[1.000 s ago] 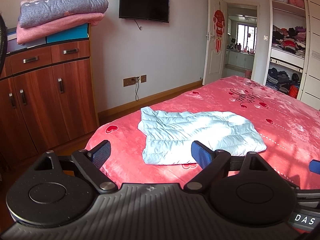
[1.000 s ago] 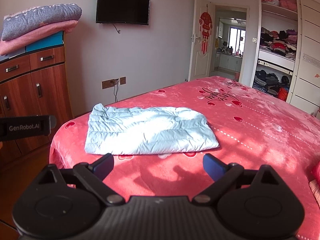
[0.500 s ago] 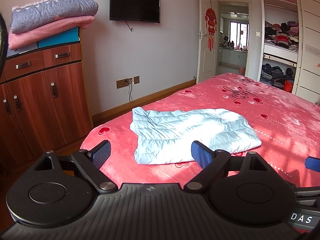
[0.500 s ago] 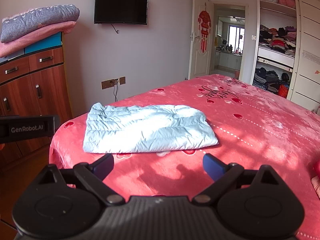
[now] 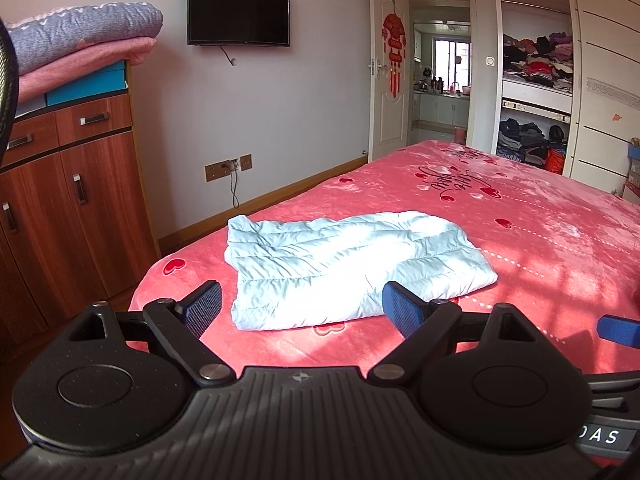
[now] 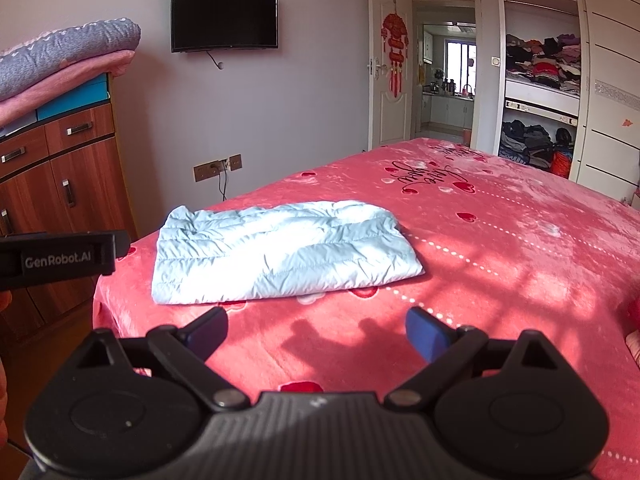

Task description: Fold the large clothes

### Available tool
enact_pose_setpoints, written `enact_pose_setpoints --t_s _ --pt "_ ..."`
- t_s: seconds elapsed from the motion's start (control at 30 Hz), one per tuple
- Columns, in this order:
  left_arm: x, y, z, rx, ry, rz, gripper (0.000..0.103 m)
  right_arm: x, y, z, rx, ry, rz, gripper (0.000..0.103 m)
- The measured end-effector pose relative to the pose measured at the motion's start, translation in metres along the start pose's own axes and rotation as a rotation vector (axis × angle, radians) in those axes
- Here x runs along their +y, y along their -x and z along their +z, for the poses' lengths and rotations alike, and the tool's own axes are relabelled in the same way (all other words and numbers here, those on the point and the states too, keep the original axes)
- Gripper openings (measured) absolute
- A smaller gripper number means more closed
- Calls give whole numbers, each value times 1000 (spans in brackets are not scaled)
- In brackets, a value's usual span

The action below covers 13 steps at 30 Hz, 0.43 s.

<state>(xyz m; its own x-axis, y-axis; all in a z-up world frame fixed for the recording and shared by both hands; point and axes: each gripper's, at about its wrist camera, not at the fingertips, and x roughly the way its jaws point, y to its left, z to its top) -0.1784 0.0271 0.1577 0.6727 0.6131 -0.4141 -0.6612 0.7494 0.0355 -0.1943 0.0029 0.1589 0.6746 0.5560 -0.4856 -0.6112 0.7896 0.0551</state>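
A pale blue quilted jacket lies folded into a flat rectangle near the foot corner of a bed with a red heart-print cover. My left gripper is open and held off the bed's near edge, in front of the jacket, with nothing between its fingers. In the right wrist view the same jacket sits ahead and slightly left. My right gripper is open above the red cover, short of the jacket and apart from it. The left gripper's body shows at the left edge of that view.
A wooden cabinet stands left of the bed, with folded blankets stacked on top. A TV hangs on the far wall. An open wardrobe full of clothes and an open door lie to the right.
Both views have drifted slightly: the jacket now sits a little more centred in the left wrist view. Both grippers stay open and the jacket has not moved on the bed.
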Motion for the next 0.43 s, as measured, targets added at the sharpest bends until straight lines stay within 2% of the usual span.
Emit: enact_pose_setpoints --t_s 0.23,0.33,0.43 --pt "-36 3 1 -33 -65 -90 103 -43 3 -8 -9 -73 -45 95" --pt "-64 5 2 -22 -90 -167 103 -79 9 -13 -21 -126 -101 95" --pt "-103 7 -2 -17 -139 -240 103 -125 21 -21 -49 -182 -198 96"
